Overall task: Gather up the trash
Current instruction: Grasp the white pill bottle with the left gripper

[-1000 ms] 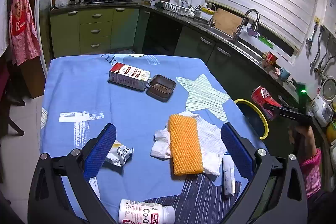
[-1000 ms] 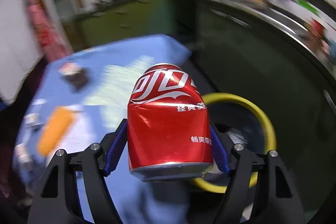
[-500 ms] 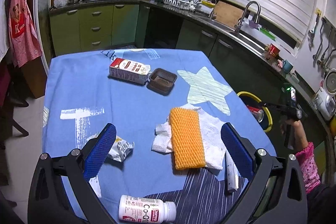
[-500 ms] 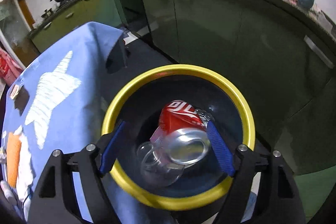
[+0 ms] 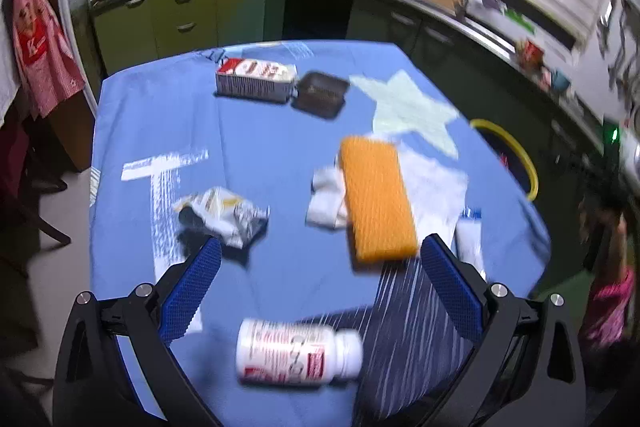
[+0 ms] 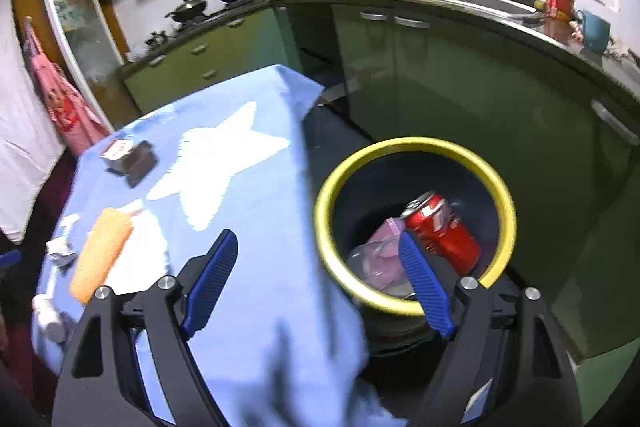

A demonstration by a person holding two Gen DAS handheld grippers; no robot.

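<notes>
A crushed red cola can [image 6: 444,231] lies inside the dark bin with a yellow rim [image 6: 332,179], beside clear and pink plastic trash [image 6: 380,251]. My right gripper [image 6: 316,283] is open and empty above the table's edge, next to the bin. My left gripper [image 5: 320,287] is open and empty above the near part of the blue table. A crumpled foil wrapper [image 5: 222,211] lies just beyond its left finger. A white tissue [image 5: 424,183] lies under an orange sponge [image 5: 376,199]. A milk carton [image 5: 256,79] and a dark tray [image 5: 320,95] lie farther back. The bin's rim [image 5: 516,155] shows at the right.
A white pill bottle [image 5: 296,351] lies near the table's front edge and a white tube [image 5: 468,231] by the sponge. Green kitchen cabinets [image 6: 460,75] and a counter with a sink stand behind the bin. A chair [image 5: 24,187] stands at the left.
My right gripper let go of the cola can into the bin and drew back toward the table. My left gripper moved forward over the table; the view is blurred.
</notes>
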